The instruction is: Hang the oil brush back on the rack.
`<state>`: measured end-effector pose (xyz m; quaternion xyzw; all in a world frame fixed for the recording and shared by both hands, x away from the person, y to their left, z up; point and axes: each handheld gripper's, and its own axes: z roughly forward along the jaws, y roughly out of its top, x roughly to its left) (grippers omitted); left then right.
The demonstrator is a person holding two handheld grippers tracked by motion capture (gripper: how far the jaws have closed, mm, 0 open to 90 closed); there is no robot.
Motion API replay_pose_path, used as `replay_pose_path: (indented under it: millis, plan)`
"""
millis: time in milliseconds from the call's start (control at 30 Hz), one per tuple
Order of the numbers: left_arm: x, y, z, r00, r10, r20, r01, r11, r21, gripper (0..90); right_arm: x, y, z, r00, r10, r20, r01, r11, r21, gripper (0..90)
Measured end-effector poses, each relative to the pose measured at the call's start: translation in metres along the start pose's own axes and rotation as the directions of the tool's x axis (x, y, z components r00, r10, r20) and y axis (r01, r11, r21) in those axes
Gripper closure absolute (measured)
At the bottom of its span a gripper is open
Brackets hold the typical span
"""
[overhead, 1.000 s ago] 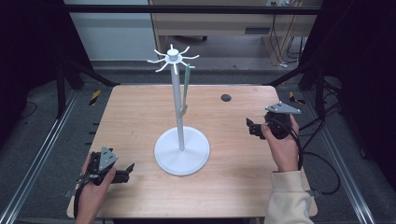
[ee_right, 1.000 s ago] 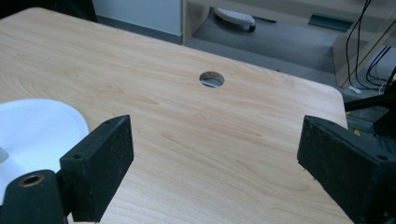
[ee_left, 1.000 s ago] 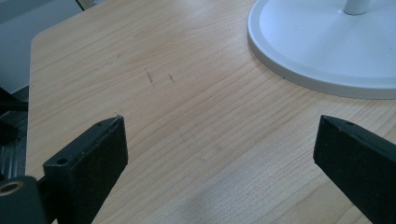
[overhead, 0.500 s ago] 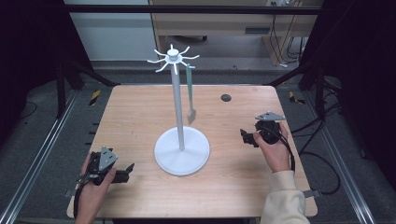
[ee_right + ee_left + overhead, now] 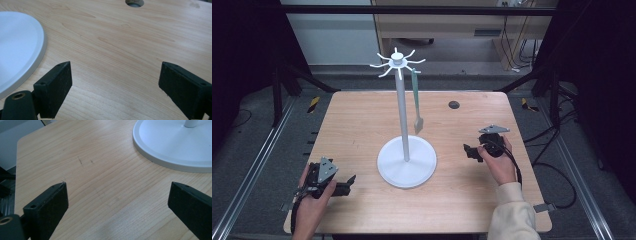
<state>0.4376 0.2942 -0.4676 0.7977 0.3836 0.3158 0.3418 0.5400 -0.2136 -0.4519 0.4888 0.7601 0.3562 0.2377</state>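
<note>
A white stand (image 5: 406, 159) is seen near the middle of the wooden counter (image 5: 362, 120), with a thin pole rising from a round base to a ring of hooks (image 5: 397, 62); a green spatula (image 5: 416, 100) is hung from one hook on the pole's right side, its pale blade ending just above the counter and clear of the base. The right claw (image 5: 470, 151) is held low to the right of the base, near it but apart, its jaws turned toward the stand; the spatula is found up and to the left of it, well above its level. The left claw (image 5: 348, 184) is held near the counter's front left edge, left of and in front of the base.

Bare wood is left open on every side of the base; a small dark hole (image 5: 454, 104) is set in the counter behind the right claw (toward the far edge). The counter is bordered by metal rails and a dark floor.

In the left gripper view, the left claw (image 5: 117, 202) is shown with jaws spread wide over bare wood, nothing between them, the base's rim (image 5: 160, 161) at upper right; in the right gripper view, the right claw (image 5: 115, 83) is likewise shown wide apart and empty, the base's rim (image 5: 37, 53) at left and the hole (image 5: 135, 2) at the top edge. The hooks and the spatula are seen from the high view.
</note>
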Motion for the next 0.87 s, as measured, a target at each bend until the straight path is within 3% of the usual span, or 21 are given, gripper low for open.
replay_pose_path:
  millis: [233,567,867]
  plan:
    - [0.0,0.0,0.0,1.0,0.002,-0.001,-0.002,1.0,0.0,2.6,0.006,-0.003,0.012,0.9995,-0.027,-0.019,0.027,0.999,0.018,11.9]
    - [0.0,0.0,0.001,1.0,0.005,-0.001,-0.005,1.0,0.002,2.6,0.011,-0.008,0.022,0.9986,0.001,-0.052,0.0,1.0,0.014,12.9]
    - [0.0,0.0,0.001,1.0,0.007,-0.001,-0.007,1.0,0.001,2.6,0.012,-0.008,0.023,0.9988,-0.003,-0.049,0.004,1.0,0.019,12.8]
